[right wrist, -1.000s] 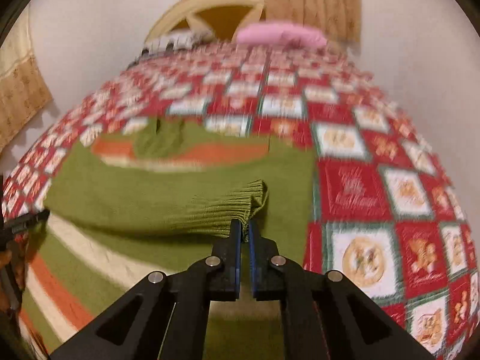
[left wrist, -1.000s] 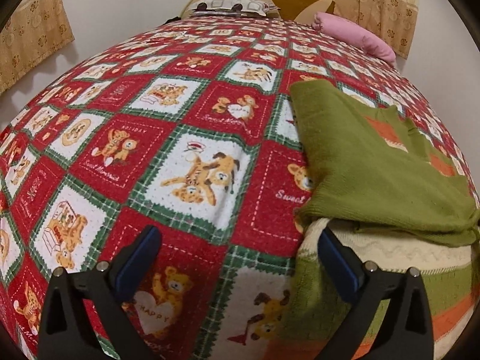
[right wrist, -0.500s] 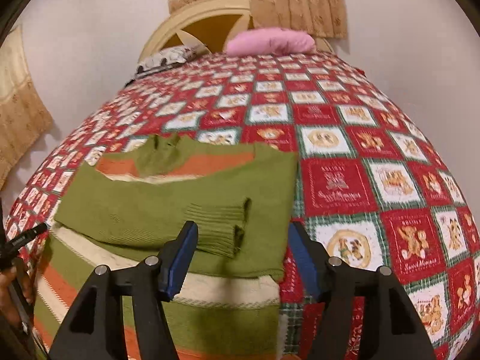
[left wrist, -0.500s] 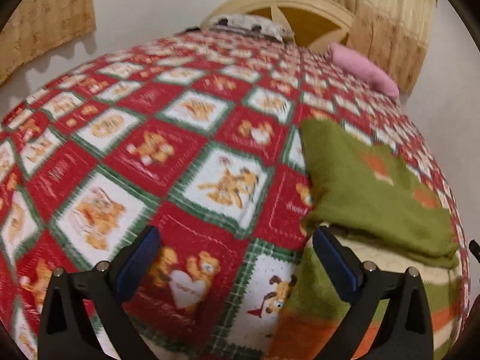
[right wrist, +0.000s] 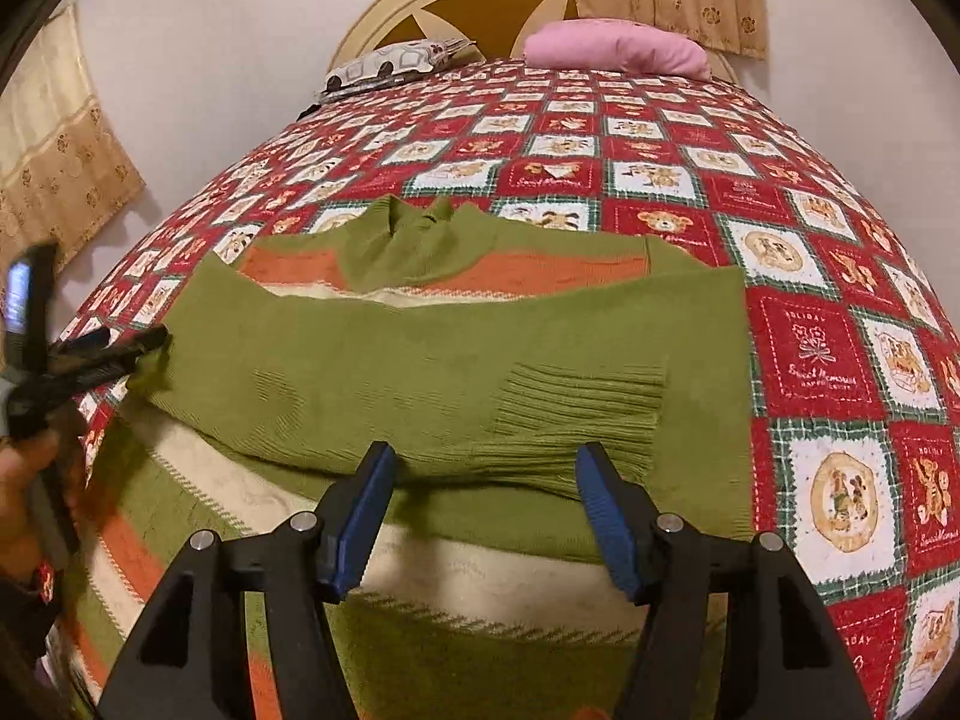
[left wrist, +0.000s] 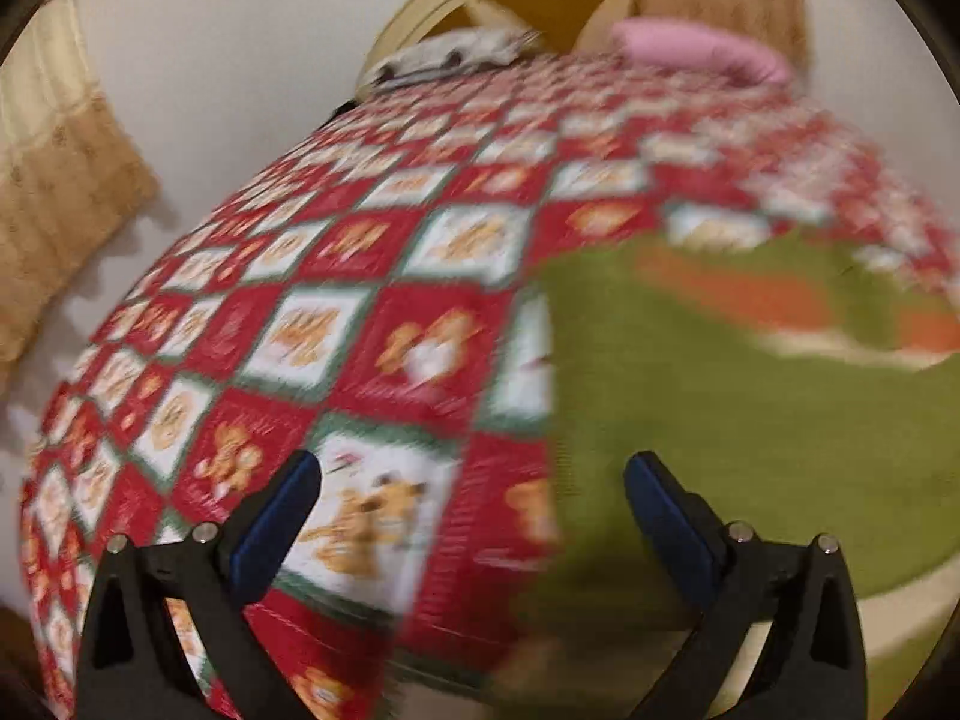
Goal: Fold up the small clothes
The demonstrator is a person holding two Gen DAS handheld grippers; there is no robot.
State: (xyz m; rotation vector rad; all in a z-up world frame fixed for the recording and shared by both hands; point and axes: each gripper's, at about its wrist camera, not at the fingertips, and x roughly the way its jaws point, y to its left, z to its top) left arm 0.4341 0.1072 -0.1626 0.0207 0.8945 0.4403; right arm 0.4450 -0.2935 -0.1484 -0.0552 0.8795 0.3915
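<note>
A small green sweater (right wrist: 420, 360) with orange and cream stripes lies on the bed, both sleeves folded across its chest. The ribbed cuff (right wrist: 576, 414) rests just beyond my right gripper (right wrist: 486, 468), which is open and empty above the sweater's lower part. My left gripper (left wrist: 474, 480) is open and empty over the quilt at the sweater's left edge (left wrist: 720, 420). The left wrist view is blurred. The left gripper also shows at the left edge of the right wrist view (right wrist: 90, 360).
A red, white and green teddy-bear quilt (right wrist: 810, 348) covers the bed. A pink pillow (right wrist: 618, 51) and a patterned pillow (right wrist: 390, 63) lie by the cream headboard (right wrist: 480, 0). Curtains (right wrist: 54, 162) hang to the left and behind.
My right gripper opened and let go of the sleeve cuff, which now lies on the sweater. My left gripper swung right toward the sweater's left edge.
</note>
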